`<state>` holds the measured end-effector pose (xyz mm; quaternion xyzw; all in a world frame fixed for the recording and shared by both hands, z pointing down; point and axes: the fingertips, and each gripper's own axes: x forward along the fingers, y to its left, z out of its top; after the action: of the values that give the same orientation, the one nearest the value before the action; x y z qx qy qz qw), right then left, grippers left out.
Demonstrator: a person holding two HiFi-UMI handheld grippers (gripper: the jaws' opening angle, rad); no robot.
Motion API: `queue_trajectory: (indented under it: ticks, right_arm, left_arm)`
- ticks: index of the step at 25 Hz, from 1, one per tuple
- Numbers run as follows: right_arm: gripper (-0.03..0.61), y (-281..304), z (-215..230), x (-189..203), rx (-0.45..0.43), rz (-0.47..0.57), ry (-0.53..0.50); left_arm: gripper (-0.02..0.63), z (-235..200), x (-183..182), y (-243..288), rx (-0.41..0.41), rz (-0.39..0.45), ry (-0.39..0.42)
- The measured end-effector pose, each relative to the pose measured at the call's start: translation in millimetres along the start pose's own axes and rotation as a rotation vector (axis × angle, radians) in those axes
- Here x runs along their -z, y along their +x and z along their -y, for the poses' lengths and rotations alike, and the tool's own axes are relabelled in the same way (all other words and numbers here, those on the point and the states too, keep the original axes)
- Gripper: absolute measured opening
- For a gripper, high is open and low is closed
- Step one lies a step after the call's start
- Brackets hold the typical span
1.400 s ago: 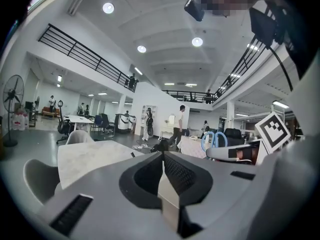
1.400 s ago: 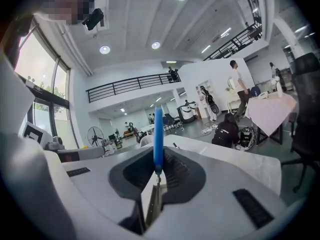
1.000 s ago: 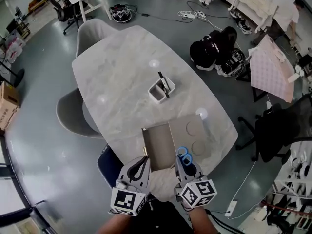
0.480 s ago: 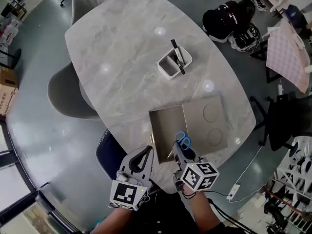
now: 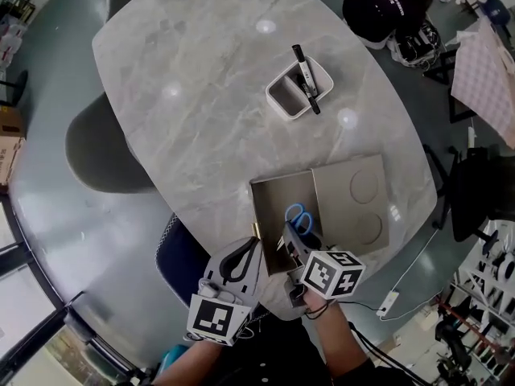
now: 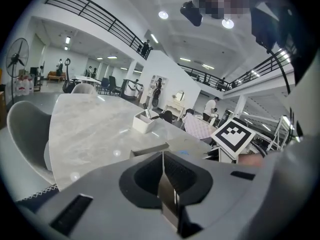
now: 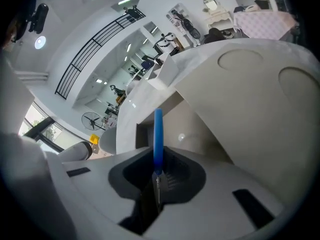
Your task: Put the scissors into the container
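Observation:
A pair of scissors with blue handles sticks out forward from my right gripper, which is shut on the blades. The handles hang over the open beige box near the table's front edge. In the right gripper view the scissors appear edge-on as a thin blue strip above the box's inside. My left gripper hovers just left of the box's near corner, shut with nothing in it; its jaws meet in a line.
The box's lid, with two round marks, lies flat to the right of the box. A white holder with a black marker stands farther back on the marble table. A grey chair sits at the left.
My right gripper has carried the scissors forward and left, from the box's near right corner to above its inside. The left gripper has stayed beside it, shut.

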<state>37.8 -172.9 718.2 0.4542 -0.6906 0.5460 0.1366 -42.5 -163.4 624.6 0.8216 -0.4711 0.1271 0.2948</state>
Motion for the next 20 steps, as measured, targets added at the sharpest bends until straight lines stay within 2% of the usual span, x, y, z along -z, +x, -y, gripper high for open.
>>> queue_trajectory:
  ticks: [11,15,20]
  right_arm:
    - [0.034,24.4,3.3,1.0,0.023,-0.071,0.011]
    - [0.043,24.2,6.9,2.9,0.067,-0.081,-0.028]
    - [0.119,25.0,9.0,7.2,0.115,-0.107,-0.128]
  left_arm:
    - [0.020,-12.1,4.9,19.1,-0.003,-0.022,-0.025]
    - [0.020,-11.1,5.1,20.4,0.006,-0.043,-0.034]
    - [0.020,-14.0,10.4,21.6,0.004,-0.045,-0.032]
